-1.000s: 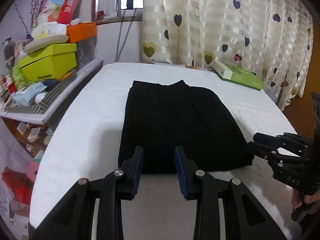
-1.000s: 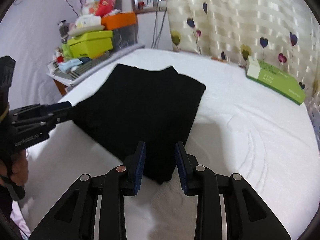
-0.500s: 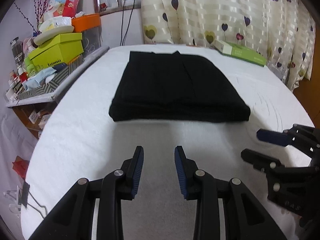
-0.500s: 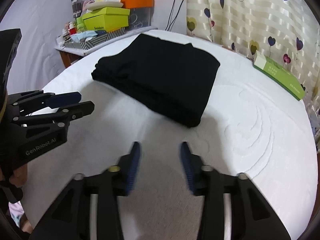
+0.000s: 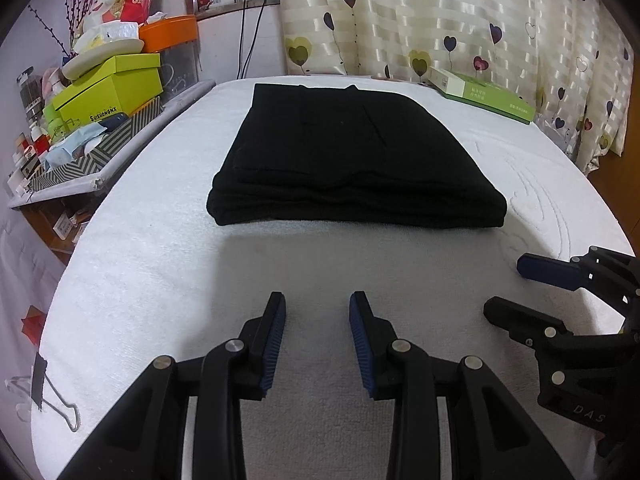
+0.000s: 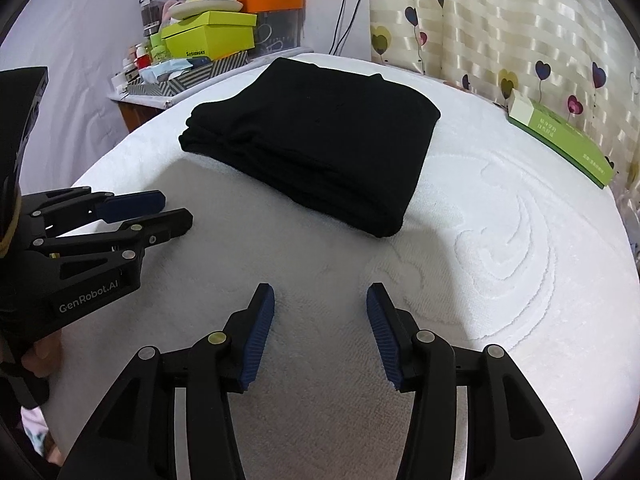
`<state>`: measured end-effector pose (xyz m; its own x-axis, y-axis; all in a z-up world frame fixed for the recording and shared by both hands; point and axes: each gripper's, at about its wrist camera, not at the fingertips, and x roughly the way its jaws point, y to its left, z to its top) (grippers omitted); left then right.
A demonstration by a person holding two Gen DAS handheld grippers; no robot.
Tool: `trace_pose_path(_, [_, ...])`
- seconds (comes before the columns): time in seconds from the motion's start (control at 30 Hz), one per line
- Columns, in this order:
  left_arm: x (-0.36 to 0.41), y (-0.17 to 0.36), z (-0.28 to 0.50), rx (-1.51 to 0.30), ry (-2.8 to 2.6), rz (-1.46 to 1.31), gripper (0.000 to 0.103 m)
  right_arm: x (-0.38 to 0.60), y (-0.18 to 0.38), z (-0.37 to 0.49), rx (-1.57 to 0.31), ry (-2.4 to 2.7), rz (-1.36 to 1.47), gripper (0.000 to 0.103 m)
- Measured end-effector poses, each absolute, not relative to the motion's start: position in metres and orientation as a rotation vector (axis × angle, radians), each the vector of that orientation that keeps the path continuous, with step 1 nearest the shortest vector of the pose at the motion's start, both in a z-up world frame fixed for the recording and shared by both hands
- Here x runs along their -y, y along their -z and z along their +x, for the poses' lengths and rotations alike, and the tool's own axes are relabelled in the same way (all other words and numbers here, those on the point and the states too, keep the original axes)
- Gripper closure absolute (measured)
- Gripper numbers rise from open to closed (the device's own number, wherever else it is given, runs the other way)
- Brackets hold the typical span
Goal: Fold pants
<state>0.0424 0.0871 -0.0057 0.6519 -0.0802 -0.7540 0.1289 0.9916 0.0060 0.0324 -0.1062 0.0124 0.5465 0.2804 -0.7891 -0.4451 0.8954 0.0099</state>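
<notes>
Black pants (image 5: 352, 160) lie folded into a neat layered rectangle on a white towel-covered tabletop (image 5: 160, 264), filling the upper middle of the left wrist frame. In the right wrist frame the pants (image 6: 320, 144) sit upper centre, angled.

The left hand-held gripper (image 5: 317, 336) occupies the bottom centre of its own view, its blue-padded fingers apart and holding nothing, above bare towel short of the pants. The right hand-held gripper (image 6: 320, 332) sits likewise at bottom centre of its view, fingers spread wider, also empty.

A green flat box (image 5: 480, 96) lies at the upper right near heart-patterned curtains (image 5: 460, 20). A lime-green box (image 5: 112, 84) tops a cluttered shelf at the upper left.
</notes>
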Motion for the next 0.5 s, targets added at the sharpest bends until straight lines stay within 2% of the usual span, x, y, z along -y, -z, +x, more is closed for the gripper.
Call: trace_pose_path(0.5, [-0.0855, 0.0063, 0.0419, -0.852, 0.112, 0.074, 0.067, 0.106, -0.0124, 0.033, -0.895, -0.431, -0.205, 0.053])
